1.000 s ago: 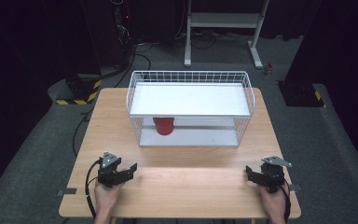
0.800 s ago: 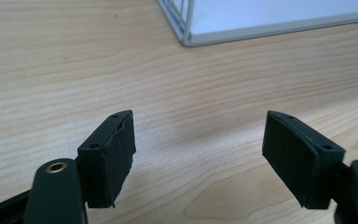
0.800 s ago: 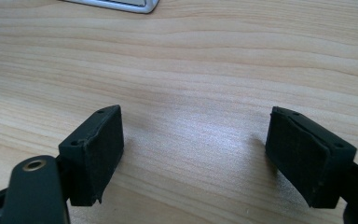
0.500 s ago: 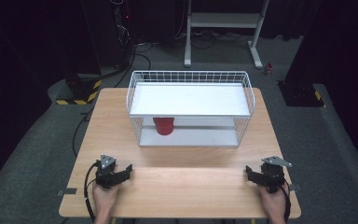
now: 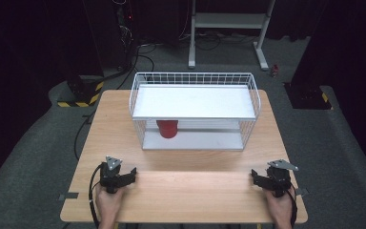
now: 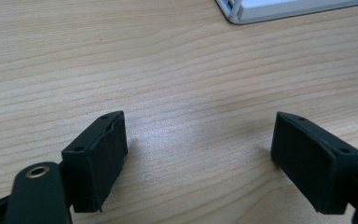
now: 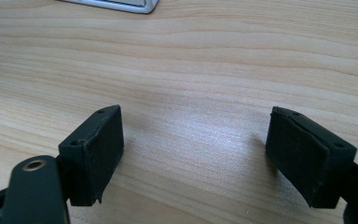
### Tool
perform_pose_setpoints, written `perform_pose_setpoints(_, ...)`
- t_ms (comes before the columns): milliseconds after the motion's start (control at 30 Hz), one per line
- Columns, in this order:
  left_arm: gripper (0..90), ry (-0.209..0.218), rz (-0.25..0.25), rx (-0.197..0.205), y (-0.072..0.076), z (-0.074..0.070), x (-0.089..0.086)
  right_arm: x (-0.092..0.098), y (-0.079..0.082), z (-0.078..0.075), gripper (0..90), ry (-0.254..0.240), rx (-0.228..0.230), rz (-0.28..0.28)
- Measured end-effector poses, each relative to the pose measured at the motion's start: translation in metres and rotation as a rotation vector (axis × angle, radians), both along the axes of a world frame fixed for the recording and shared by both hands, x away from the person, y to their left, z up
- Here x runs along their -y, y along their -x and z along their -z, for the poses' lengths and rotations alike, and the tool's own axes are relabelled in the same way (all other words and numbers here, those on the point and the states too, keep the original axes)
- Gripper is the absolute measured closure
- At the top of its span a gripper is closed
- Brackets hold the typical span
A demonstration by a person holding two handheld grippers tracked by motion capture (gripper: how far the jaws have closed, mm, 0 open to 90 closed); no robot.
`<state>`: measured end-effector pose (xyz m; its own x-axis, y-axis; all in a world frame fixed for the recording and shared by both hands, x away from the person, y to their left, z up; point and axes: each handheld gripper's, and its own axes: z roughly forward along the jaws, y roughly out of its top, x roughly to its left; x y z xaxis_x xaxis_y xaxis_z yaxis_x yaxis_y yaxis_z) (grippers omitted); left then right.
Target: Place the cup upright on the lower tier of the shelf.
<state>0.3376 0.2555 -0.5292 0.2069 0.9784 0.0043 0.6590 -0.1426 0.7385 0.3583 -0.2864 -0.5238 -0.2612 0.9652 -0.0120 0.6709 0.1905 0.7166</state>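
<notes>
Resting both on the worktop [image 5: 190,191]: left hand-held gripper [image 5: 124,177] and right hand-held gripper [image 5: 259,179] sit released, jaws wide, nothing between them (looks like a neutral park). We see the cup [image 5: 167,129] under the rack [image 5: 194,78] shelf, well apart.

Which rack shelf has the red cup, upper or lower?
The lower shelf: the red cup stands on it at its left end, under the bare white upper shelf.

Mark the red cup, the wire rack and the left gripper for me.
red cup [image 5: 167,129], high view, its side wall.
wire rack [image 5: 194,75], high view, its back top rim.
left gripper [image 6: 198,154], left gripper view, midway between its open jaws.
</notes>
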Motion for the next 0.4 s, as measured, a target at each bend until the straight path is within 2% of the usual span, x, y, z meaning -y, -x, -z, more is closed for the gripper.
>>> perform_pose_setpoints(400,16.0,0.002,0.002,-0.005,-0.0002,0.0002,0.0005,0.0000,0.0000,0.0000,19.1,-0.001,0.000,0.000)
